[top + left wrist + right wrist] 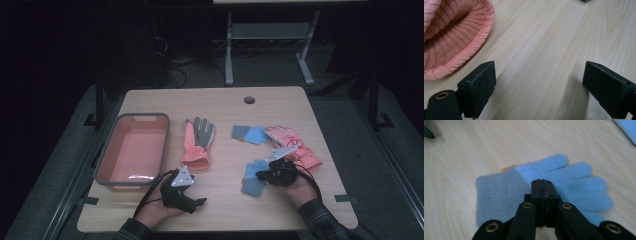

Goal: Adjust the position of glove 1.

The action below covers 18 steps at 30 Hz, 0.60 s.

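Observation:
A light blue glove [251, 182] [574, 182] lies flat on the wooden table, fingers pointing away from the person. My right gripper [261, 175] [541, 182] is shut, its tips resting over the glove's palm; I cannot tell whether any fabric is pinched. My left gripper [199, 201] [537, 85] stands open over bare wood, nothing between its pads. Just beside it is the ribbed cuff of a pink glove [446, 42] with grey fingers [195, 145].
A pink basin [142, 116] with a grey rim stands at the left. A second blue glove [250, 134] and another pink glove [295, 145] lie at the right rear. A cable hole [249, 99] sits near the table's far edge.

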{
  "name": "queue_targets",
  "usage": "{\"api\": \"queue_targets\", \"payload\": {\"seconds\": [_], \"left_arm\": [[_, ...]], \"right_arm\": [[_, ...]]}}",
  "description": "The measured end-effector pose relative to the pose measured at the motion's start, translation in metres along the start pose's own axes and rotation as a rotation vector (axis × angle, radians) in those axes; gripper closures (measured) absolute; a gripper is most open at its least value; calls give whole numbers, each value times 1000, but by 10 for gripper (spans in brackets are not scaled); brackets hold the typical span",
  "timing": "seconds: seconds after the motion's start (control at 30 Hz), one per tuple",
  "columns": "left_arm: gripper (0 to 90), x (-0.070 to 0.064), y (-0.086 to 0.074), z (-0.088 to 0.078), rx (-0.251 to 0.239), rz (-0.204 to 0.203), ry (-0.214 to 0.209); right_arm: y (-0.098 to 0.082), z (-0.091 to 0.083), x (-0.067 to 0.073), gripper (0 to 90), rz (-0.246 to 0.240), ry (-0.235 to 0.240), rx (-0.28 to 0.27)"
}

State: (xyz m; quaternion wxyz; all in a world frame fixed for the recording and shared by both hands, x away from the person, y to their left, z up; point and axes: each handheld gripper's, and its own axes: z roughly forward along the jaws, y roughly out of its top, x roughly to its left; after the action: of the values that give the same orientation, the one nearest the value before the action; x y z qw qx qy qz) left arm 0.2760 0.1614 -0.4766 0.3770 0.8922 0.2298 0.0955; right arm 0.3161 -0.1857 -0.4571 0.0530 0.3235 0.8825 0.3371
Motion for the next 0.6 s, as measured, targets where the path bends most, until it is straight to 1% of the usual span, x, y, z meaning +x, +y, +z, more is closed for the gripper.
{"api": "queue_targets", "payload": {"seconds": [0.27, 0.33, 0.43, 0.47, 0.5, 0.53, 0.57, 0.6], "left_arm": [[108, 0, 0, 0, 0, 0, 0], [108, 0, 0, 0, 0, 0, 0], [108, 0, 0, 0, 1, 1, 0], [108, 0, 0, 0, 1, 0, 0], [108, 0, 0, 0, 1, 1, 0], [108, 0, 0, 0, 1, 1, 0], [108, 0, 0, 0, 2, 2, 1], [108, 0, 0, 0, 1, 1, 1]], "right_arm": [[4, 8, 14, 886, -59, 51, 2], [5, 9, 18, 887, -70, 78, 7], [4, 10, 25, 886, -102, 97, 14], [4, 10, 28, 886, -106, 108, 17], [4, 10, 30, 886, -123, 112, 19], [4, 10, 31, 886, -128, 112, 20], [3, 9, 33, 886, -118, 120, 23], [3, 9, 34, 886, -126, 119, 25]]}}
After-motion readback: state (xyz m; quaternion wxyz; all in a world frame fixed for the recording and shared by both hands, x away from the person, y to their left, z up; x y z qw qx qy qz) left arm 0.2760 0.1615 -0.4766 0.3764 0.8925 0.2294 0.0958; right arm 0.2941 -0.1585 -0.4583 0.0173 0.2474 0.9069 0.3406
